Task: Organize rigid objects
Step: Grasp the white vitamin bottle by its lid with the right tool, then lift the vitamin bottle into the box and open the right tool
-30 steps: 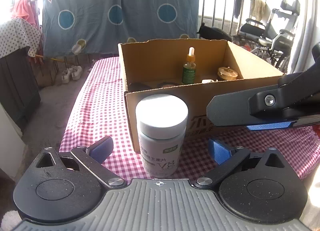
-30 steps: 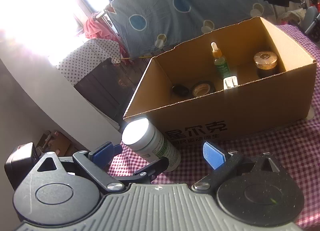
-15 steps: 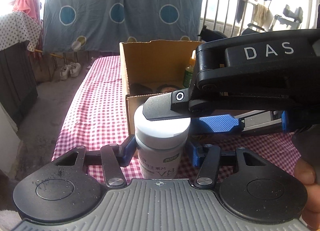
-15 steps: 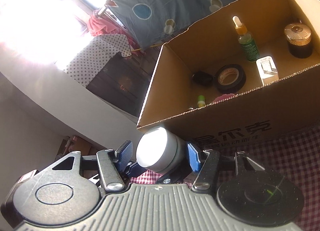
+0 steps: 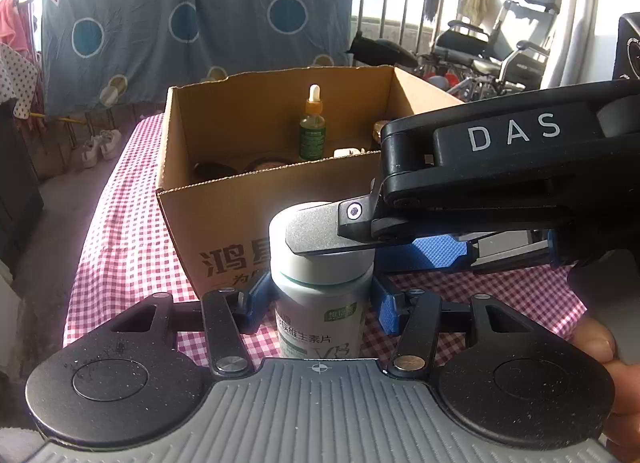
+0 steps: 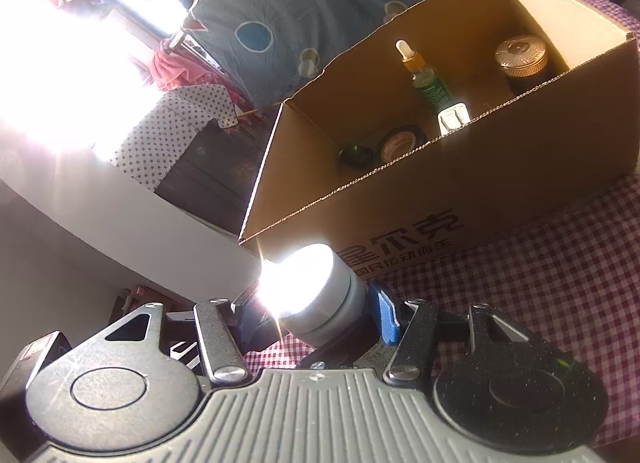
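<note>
A white pill bottle with a white cap stands on the checked tablecloth in front of an open cardboard box. My left gripper is shut on the bottle's body. My right gripper is shut on the bottle's cap from the right, and its black arm crosses the left wrist view. The box holds a green dropper bottle, a gold-lidded jar, a tape roll, a white plug and a dark round object.
The red-and-white checked tablecloth drops off at the left edge. A blue sheet hangs on a railing behind the box. A wheelchair stands at the far right. A hand holds the right gripper.
Both grippers have shut on the bottle: the left on its body, the right on its cap. The right gripper swung in from the right and the box now sits a little farther off.
</note>
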Tool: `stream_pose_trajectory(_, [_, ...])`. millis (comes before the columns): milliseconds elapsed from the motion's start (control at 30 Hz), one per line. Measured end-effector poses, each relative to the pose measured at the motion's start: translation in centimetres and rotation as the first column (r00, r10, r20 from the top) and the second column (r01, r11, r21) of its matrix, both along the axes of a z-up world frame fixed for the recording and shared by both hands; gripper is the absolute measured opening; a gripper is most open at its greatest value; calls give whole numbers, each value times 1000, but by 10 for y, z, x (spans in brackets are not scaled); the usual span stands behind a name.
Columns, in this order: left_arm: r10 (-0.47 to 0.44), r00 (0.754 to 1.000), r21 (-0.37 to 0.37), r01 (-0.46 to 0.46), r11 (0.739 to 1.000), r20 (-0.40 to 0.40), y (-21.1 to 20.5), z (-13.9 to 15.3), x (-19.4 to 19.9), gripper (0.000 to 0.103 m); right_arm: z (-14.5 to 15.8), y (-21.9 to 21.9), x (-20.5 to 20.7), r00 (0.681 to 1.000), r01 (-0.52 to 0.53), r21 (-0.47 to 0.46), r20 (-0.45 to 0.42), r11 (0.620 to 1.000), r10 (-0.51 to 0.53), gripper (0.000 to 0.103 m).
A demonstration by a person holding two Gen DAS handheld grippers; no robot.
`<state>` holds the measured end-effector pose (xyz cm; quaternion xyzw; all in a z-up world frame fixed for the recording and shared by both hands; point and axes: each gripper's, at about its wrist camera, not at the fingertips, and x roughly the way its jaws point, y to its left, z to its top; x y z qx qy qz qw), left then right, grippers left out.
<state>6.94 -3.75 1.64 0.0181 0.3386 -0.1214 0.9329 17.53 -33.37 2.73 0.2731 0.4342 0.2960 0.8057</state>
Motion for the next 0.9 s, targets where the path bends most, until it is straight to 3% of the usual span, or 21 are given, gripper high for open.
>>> stream_pose_trajectory(633, [11,999,-9,-11,1000,-36,-2,-3,9,54,2,3,-1,1000,-10,-9,8,1000,10,60])
stream_pose_trajectory(900, [14,1000,-3,-14,1000,-13,-4,1,2,54,8,2,-7,999,-14,-7,31,1000,14,60])
